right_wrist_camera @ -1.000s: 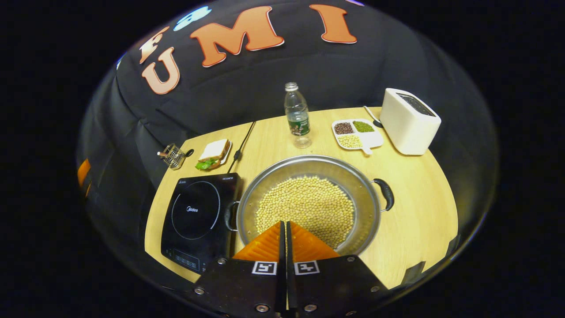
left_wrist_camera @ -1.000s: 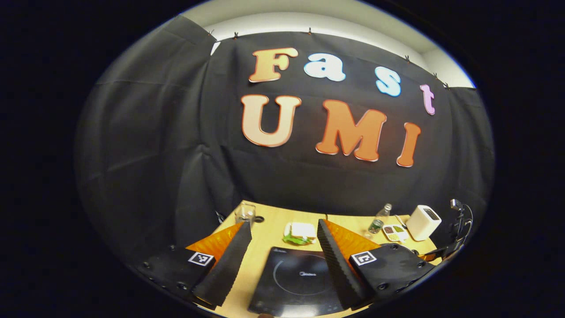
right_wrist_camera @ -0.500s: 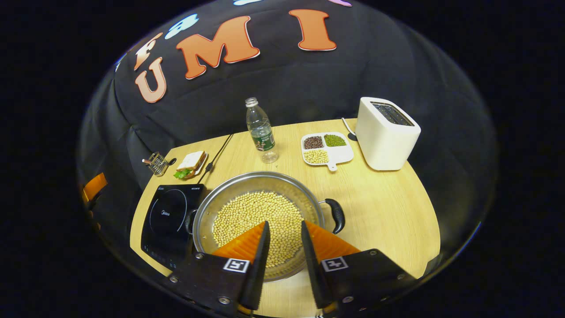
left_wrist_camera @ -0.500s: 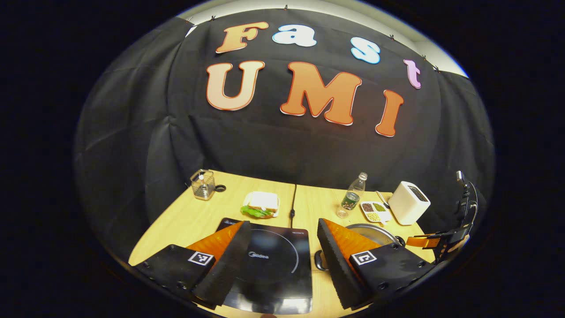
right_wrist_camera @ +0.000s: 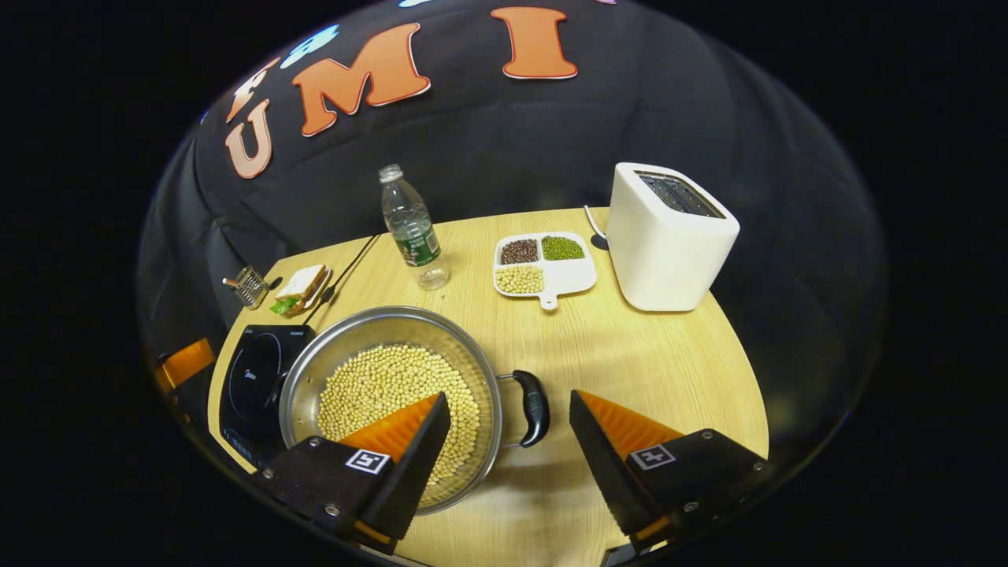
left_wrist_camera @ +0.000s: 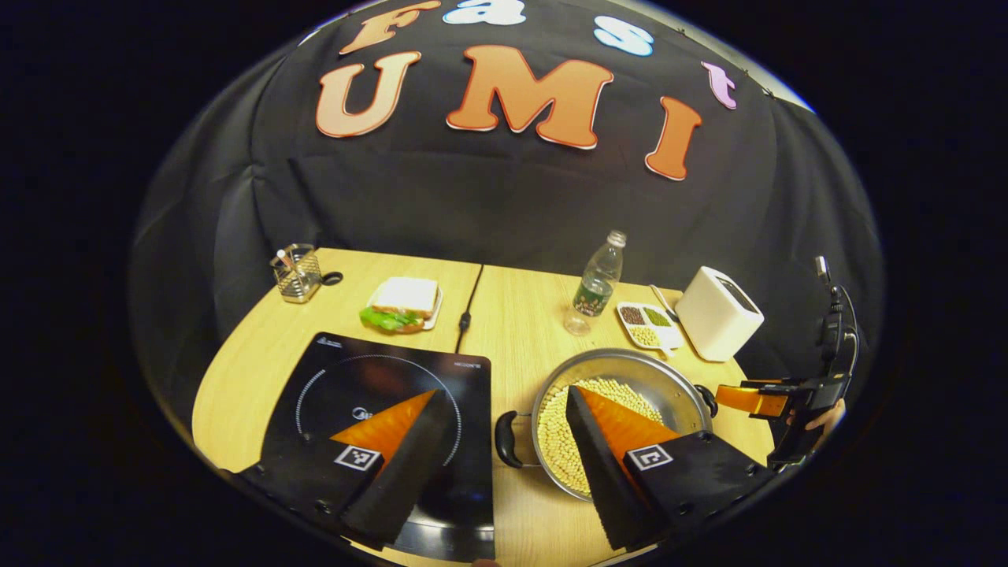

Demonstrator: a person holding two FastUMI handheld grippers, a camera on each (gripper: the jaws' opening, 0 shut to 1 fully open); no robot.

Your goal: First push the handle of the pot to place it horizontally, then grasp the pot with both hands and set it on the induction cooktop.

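Pot [right_wrist_camera: 390, 394], full of beans, sat on the table just right of the induction cooktop [left_wrist_camera: 378, 409]; left gripper [left_wrist_camera: 504, 457] and right gripper [right_wrist_camera: 508, 441] both gaped empty above its side handles; uneven grips risked tipping beans out.

Silver pot [right_wrist_camera: 472, 354] of yellow beans [right_wrist_camera: 378, 386] — black cooktop [left_wrist_camera: 378, 370], white toaster [right_wrist_camera: 665, 244].

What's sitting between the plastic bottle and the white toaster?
A white divided dish of beans, between clear bottle and white toaster, seen in the right gripper view.
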